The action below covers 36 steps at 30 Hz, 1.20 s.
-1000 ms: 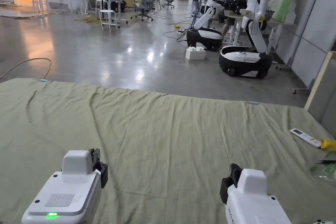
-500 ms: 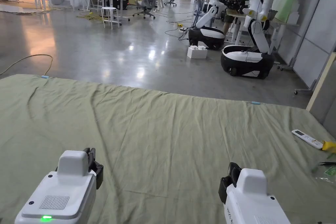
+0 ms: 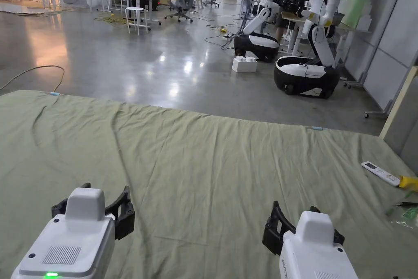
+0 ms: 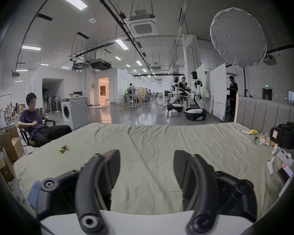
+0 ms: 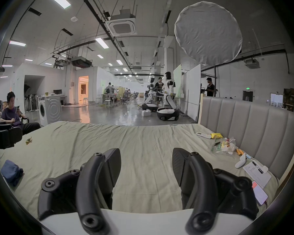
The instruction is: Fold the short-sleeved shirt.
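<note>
A wide olive-green sheet point(image 3: 212, 157) covers the bed in front of me. A bundle of blue cloth point(image 5: 11, 172) lies at the sheet's near left corner, also at the lower left of the left gripper view point(image 4: 32, 193); it is too bunched to tell its shape. My left gripper point(image 3: 93, 200) hovers low over the near left of the sheet, and my right gripper point(image 3: 304, 218) over the near right. Both stand open. Each gripper view shows its own jaws point(image 4: 146, 154) point(image 5: 146, 152) spread wide with bare sheet between them.
A white remote point(image 3: 379, 172) and a yellow item point(image 3: 408, 181) lie at the right edge, with wrappers, paper and a phone point(image 5: 260, 194) by the padded headboard point(image 5: 253, 128). A crumpled wrapper point(image 4: 64, 148) lies far left. A seated person point(image 4: 34, 120), a washing machine point(image 4: 75, 111) and robots point(image 3: 306, 71) are beyond the bed.
Both grippers have gone from shut to open. The head camera has tilted slightly; the sheet and the items on it have not moved.
</note>
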Motion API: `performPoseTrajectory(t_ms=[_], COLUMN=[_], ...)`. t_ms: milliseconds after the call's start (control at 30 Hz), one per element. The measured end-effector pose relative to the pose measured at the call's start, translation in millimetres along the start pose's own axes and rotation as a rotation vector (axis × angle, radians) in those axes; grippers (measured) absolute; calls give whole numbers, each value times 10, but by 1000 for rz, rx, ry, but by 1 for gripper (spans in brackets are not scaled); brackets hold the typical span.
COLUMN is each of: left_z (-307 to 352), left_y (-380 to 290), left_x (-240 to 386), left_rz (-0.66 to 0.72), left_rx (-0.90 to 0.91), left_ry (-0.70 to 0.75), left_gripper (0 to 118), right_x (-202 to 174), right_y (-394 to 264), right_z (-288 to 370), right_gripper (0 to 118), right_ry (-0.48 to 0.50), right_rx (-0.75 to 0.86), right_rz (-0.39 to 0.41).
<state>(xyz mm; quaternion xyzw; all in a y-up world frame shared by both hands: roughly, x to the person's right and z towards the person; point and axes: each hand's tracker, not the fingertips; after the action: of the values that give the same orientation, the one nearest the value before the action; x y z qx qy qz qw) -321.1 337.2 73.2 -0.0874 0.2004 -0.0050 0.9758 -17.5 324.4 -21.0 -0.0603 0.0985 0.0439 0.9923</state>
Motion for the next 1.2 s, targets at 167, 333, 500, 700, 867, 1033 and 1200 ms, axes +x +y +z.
performPoseTrajectory(t_ms=[167, 333, 500, 700, 867, 1033, 1200], left_z=[11, -17, -33, -50, -39, -56, -67], left_y=[-22, -50, -51, -54, -23, 11, 11], left_x=[-4, -59, -39, -11, -13, -38, -74], left_rz=[-15, 6, 19, -4, -2, 12, 26], left_rx=[13, -1, -10, -8, -1, 0, 19], left_ry=[42, -1, 11, 18, -4, -7, -15], left_gripper=[80, 97, 99, 105, 111, 111, 111], right_x=[29, 62, 81, 8, -16, 15, 34], right_y=[6, 7, 18, 65, 107, 136, 150], right_z=[-1, 46, 39, 16, -49, -64, -101], right_gripper=[108, 118, 118, 118, 118, 118, 118], right_ry=[-22, 4, 42, 28, -19, 27, 52], right_rx=[5, 47, 3, -13, -32, -28, -50], right_rz=[4, 13, -26, -21, -30, -58, -109])
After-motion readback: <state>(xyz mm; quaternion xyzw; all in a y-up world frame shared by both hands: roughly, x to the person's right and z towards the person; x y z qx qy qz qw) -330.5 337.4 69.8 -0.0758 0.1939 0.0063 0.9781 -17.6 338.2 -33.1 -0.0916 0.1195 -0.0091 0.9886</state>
